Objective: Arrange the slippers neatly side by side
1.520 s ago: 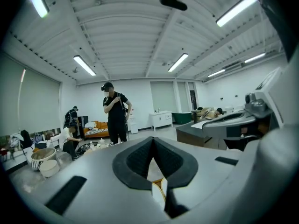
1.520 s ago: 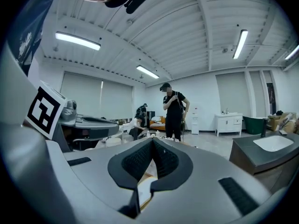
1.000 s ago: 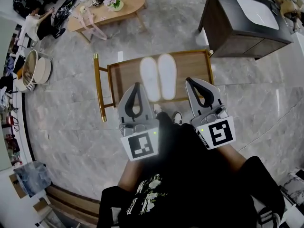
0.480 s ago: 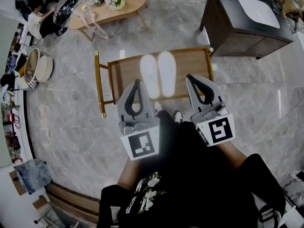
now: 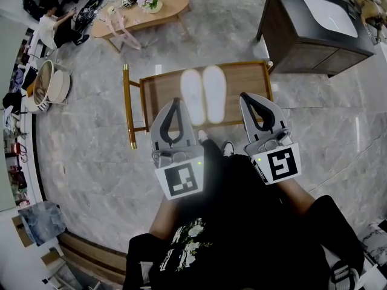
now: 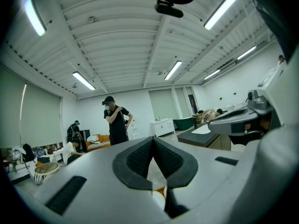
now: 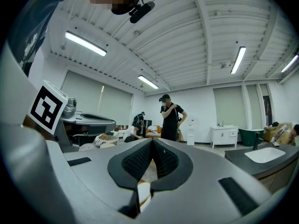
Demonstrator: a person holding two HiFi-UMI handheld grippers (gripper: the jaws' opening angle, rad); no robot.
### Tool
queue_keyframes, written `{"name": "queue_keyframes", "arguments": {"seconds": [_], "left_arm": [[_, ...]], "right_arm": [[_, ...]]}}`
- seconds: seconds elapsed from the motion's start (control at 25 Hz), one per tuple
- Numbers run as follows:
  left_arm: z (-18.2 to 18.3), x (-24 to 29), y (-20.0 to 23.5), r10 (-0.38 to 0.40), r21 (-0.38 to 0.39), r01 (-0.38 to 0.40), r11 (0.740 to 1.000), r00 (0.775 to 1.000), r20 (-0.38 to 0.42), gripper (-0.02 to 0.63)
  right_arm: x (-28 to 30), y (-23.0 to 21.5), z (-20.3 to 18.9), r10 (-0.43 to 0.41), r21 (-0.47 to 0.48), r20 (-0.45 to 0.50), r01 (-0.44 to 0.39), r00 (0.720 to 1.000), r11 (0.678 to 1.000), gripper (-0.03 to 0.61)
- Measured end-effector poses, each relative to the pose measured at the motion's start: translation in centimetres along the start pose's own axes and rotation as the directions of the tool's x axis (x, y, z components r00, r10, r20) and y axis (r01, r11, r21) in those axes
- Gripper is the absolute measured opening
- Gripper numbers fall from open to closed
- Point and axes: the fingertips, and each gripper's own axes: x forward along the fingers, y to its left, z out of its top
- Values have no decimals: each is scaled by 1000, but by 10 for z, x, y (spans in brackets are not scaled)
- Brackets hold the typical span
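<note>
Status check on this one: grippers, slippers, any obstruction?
Left gripper shut, empty. Right gripper shut, empty. Slippers side by side, parallel, on the wooden table. Nothing on or against them.

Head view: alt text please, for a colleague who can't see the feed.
Two white slippers lie side by side on a low wooden table standing on a grey floor. Nearer the camera, the left gripper and right gripper are both shut and empty.
</note>
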Motion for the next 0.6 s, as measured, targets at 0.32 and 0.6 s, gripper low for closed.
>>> {"name": "queue_keyframes", "arguments": {"seconds": [0.32,0.6], "left_arm": [[1,1,-8,-30,-1,30,1000,1000,-7,3],[-3,-1,-10,-37,1,37,999,999,-24,3]], "right_arm": [[-6,-7,-4,-29,24,-1,29,1000,999,-2],[-8,-4,-10,-21,47,-10,21,1000,999,-2]]}}
